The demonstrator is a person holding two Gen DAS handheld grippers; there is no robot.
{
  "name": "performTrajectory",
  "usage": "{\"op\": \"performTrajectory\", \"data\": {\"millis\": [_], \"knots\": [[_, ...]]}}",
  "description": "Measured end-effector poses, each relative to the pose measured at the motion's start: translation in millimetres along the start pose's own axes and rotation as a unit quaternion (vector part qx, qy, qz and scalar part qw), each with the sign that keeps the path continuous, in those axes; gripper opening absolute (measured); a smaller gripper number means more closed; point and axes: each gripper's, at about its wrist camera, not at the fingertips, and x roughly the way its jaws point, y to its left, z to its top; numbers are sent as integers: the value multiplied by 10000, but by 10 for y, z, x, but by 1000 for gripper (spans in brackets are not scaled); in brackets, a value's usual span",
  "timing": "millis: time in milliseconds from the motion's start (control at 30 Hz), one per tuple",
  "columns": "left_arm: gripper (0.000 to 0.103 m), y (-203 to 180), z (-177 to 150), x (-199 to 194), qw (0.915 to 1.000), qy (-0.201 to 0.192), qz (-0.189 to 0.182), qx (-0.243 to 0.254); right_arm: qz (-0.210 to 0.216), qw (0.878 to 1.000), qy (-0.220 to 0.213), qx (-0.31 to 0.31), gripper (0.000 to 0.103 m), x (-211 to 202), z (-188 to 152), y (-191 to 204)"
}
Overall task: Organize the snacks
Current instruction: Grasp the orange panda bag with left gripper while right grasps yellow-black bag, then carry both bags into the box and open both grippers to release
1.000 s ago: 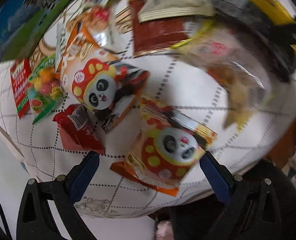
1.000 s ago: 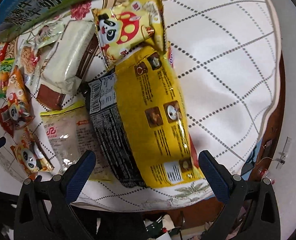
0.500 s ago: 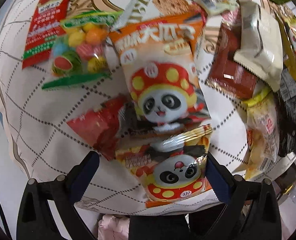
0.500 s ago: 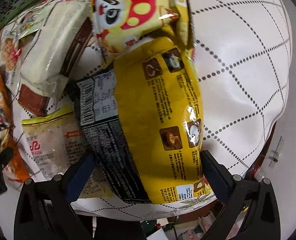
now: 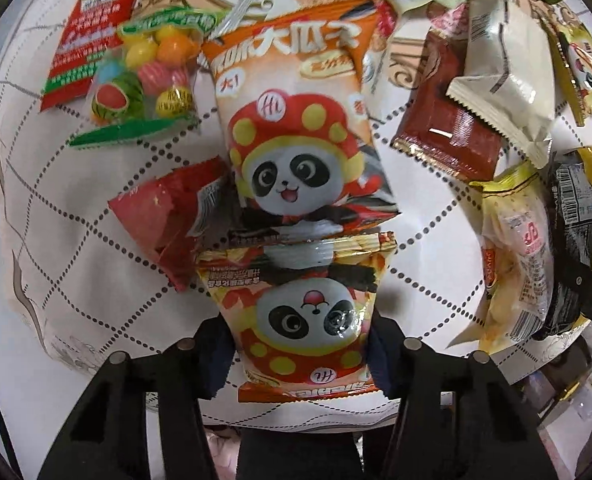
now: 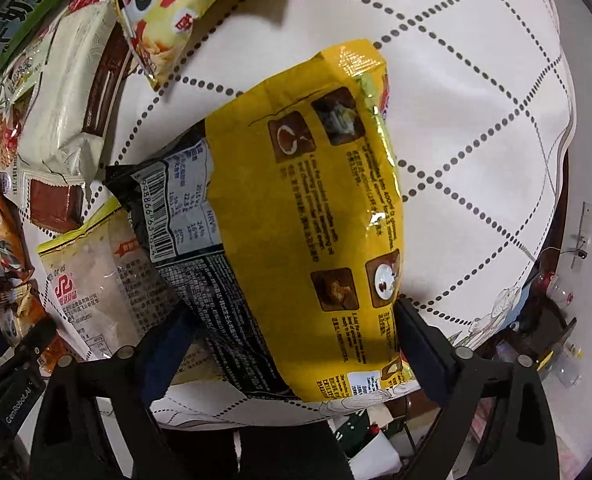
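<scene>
My left gripper [image 5: 297, 354] is shut on a small orange panda snack bag [image 5: 303, 316], gripping its sides near the table's front edge. A larger orange panda bag [image 5: 296, 136] lies just beyond it, touching its far end. My right gripper [image 6: 292, 344] is shut on a big yellow and black noodle packet [image 6: 296, 216], which sits tilted and partly raised off the white tablecloth [image 6: 475, 100]. The left gripper shows at the right wrist view's left edge [image 6: 24, 352].
A red packet [image 5: 164, 216], a fruit candy bag [image 5: 144, 84] and a red sachet [image 5: 90, 40] lie left. A brown and cream wafer pack [image 5: 483, 108], a pale snack bag [image 5: 515, 264] and a yellow panda bag [image 6: 176, 12] lie between the grippers. The table edge is close below.
The left gripper's jaws closed on the small panda bag. The right gripper's jaws closed on the yellow packet and lifted its near end away from the yellow panda bag.
</scene>
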Motion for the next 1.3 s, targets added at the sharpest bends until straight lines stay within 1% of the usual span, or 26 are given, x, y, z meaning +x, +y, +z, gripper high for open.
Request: {"op": "performTrajectory", "data": {"millis": [67,100,133,267,300,400,467,500,533,633,667,733,767,867,900,933,967,1100,1133,1200,1233,1300], "knots": [[50,-18,-41,-36,10000,-81,27,-3,33,10000,-89,11,92,-36,-54,-44],[50,-28,-58,-61,9999,-106,47,-21,34,9999,-129,6,90,-50,-111,15],[50,-44,-42,-104,9999,-118,55,-36,38,9999,-161,-4,90,-72,-60,-30],[48,-41,-196,-211,9996,-248,105,-120,151,9998,-144,34,90,-74,-276,-184],[48,-91,-186,-217,9995,-261,100,-134,175,9997,-145,57,90,-62,-350,-240],[47,-105,-310,-370,9992,-350,68,-188,265,9995,-156,99,90,-41,-527,-385],[47,-124,-381,-523,9988,-435,40,-212,334,9992,-173,116,90,-45,-665,-483],[47,-135,-405,-602,9987,-464,12,-226,372,9991,-188,125,90,-81,-871,-542],[47,-139,-457,-672,9984,-513,-31,-249,419,9988,-203,132,90,-129,-940,-569],[46,-160,-523,-896,9975,-645,-112,-248,558,9980,-283,114,90,-236,-1122,-700],[46,-173,-566,-977,9972,-698,-142,-239,604,9976,-320,98,90,-329,-1125,-731],[46,-186,-634,-1158,9963,-801,-211,-225,713,9966,-403,81,90,-441,-1245,-791],[46,-183,-652,-1229,9959,-847,-243,-224,787,9959,-434,76,90,-516,-1302,-941],[46,-175,-676,-1555,9936,-1049,-364,-219,979,9935,-572,61,90,-634,-1474,-1142],[46,-66,-561,-1608,9929,-1096,-408,-207,1055,9925,-619,50,90,-678,-1525,-1209],[46,-66,-502,-1683,9919,-1166,-453,-207,1139,9912,-673,34,90,-747,-1574,-1262],[46,-47,-470,-1818,9905,-1254,-519,-212,1213,9900,-721,25,90,-868,-1590,-1249],[46,81,-135,-2066,9846,-1580,-699,-260,1617,9816,-1013,-12,90,-1318,-1633,-1333],[46,129,-28,-2202,9822,-1698,-740,-301,1702,9795,-1081,-10,90,-1452,-1602,-1276],[46,203,181,-2409,9789,-1842,-804,-377,1897,9739,-1247,0,90,-1671,-1551,-1315],[46,230,245,-2494,9775,-1885,-848,-424,1973,9711,-1346,2,90,-1782,-1511,-1328],[46,324,508,-2645,9750,-1954,-950,-474,2074,9664,-1518,12,90,-1947,-1397,-1360]]}}
